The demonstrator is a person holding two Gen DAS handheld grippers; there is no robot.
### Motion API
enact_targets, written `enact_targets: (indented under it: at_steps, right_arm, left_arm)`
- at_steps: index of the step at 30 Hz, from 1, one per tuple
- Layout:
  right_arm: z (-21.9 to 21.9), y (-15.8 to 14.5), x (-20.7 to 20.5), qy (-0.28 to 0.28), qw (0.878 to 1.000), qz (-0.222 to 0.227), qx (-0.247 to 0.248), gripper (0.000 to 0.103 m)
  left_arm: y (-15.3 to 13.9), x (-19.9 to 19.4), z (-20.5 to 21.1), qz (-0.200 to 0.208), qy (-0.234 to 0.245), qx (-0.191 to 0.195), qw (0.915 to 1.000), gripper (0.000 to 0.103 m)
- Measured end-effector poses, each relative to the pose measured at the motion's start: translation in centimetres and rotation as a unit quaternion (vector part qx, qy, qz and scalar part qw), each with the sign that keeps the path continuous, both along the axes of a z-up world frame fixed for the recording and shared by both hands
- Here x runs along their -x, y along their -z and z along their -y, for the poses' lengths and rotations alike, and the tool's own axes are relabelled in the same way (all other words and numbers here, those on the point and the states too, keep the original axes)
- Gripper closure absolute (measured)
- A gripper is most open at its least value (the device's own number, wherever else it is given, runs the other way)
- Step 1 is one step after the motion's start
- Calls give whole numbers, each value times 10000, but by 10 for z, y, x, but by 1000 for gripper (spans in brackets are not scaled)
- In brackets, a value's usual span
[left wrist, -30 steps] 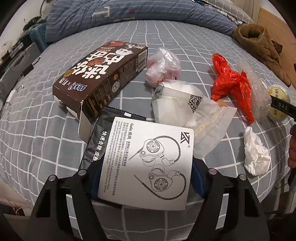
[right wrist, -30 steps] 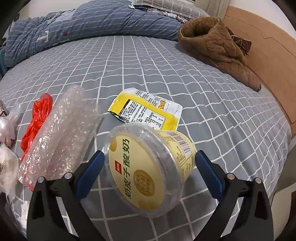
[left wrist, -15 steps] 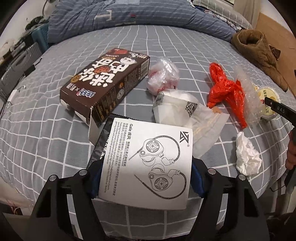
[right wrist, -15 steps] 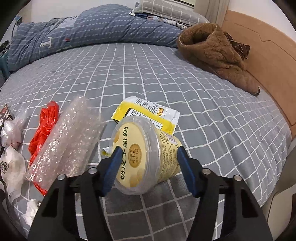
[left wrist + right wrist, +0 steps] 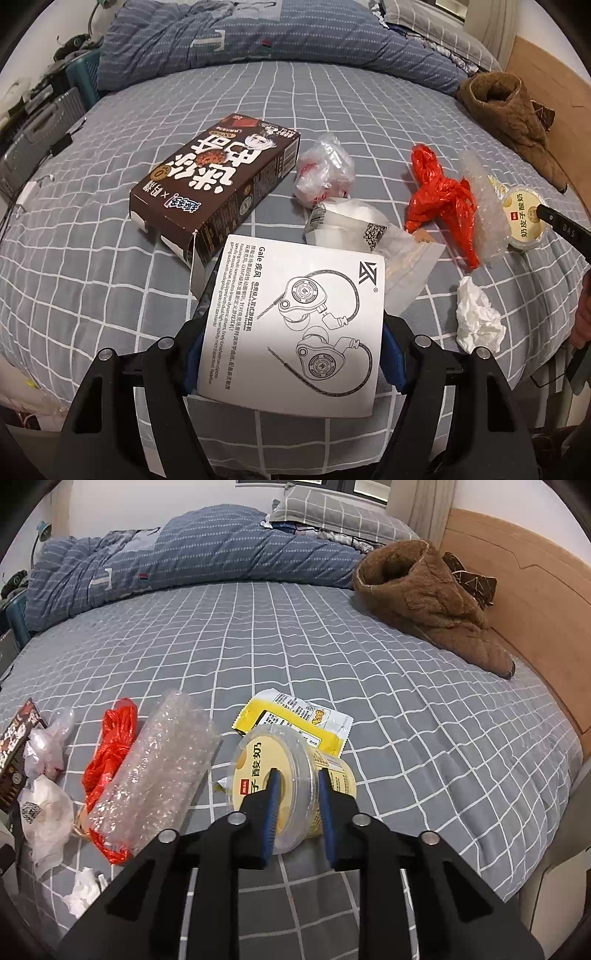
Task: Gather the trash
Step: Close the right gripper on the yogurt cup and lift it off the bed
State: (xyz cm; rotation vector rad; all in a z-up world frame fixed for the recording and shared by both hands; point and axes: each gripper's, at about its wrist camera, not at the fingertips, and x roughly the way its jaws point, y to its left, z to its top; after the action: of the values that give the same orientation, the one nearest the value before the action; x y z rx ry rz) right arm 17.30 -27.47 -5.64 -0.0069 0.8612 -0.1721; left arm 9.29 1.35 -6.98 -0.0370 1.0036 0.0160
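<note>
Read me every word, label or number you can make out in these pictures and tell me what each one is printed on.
"Gale 疾风": heading on the earphone leaflet; its small print is too fine to read.
"奶皮子酸奶": lid of the yogurt cup.
"DAS": black bar at the right edge of the left wrist view.
Brown box: big characters upside down, not legible.
Yellow sachet: print too small.
White pouch: QR code only.
</note>
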Motion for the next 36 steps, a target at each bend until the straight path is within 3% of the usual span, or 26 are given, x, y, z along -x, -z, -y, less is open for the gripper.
enact_targets:
  at_steps: [23,36]
  right_arm:
    - [5,-34,32,-268,9986,223,-388,89]
    - [-15,-62,75,-526,9967,494,-362,89]
  left_arm:
    - [-11,3,4,147,64,75,9998,31]
    - [-37,25,8,453,150,154,9987,31]
